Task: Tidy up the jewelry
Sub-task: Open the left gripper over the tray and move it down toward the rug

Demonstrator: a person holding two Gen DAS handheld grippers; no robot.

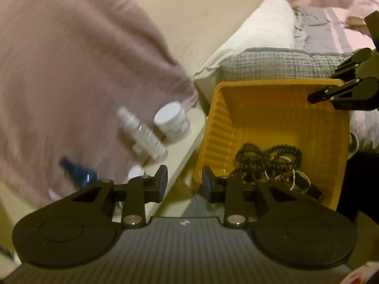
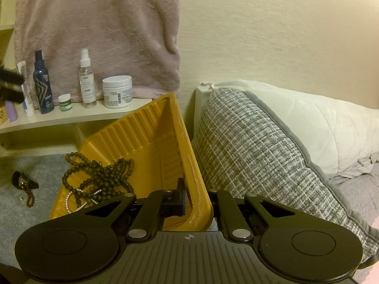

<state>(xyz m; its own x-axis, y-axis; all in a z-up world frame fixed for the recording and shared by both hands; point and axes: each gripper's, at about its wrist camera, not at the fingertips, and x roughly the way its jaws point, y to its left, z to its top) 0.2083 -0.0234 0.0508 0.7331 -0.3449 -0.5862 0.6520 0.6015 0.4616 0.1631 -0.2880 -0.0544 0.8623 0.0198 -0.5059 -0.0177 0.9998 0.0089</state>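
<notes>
The right gripper (image 2: 193,203) is clamped on the side wall of the yellow plastic tray (image 2: 151,142), one pad inside and one outside the rim, holding it tipped up on edge against the grey woven cushion (image 2: 248,146). Inside the tray a tangle of dark beaded necklaces (image 2: 99,177) has slid toward the low corner, with a strand of small white beads (image 2: 78,201) showing beneath it. A few pieces lie loose on the grey carpet (image 2: 42,165) just left of the tray: a short brown bead bracelet (image 2: 29,195) and a dark band (image 2: 22,177), possibly a watch strap, though that is too small to be sure.

The left gripper (image 1: 183,182) hangs with its jaws partly apart and nothing between them, just beside the tray's near corner, the beads lying ahead and to its right in its own view. The left hand is the free one and the nearer to both the pile and the strays on the carpet, which lie out of its view.

Behind stands a low shelf (image 2: 71,118) with a white jar (image 2: 117,91), a clear spray bottle (image 2: 86,78), a dark blue spray bottle (image 2: 42,82) and a small green-lidded pot (image 2: 65,101), a pink towel (image 2: 99,30) hanging above; none blocks the reach, though the tray's raised wall stands between the left jaws and the pile
</notes>
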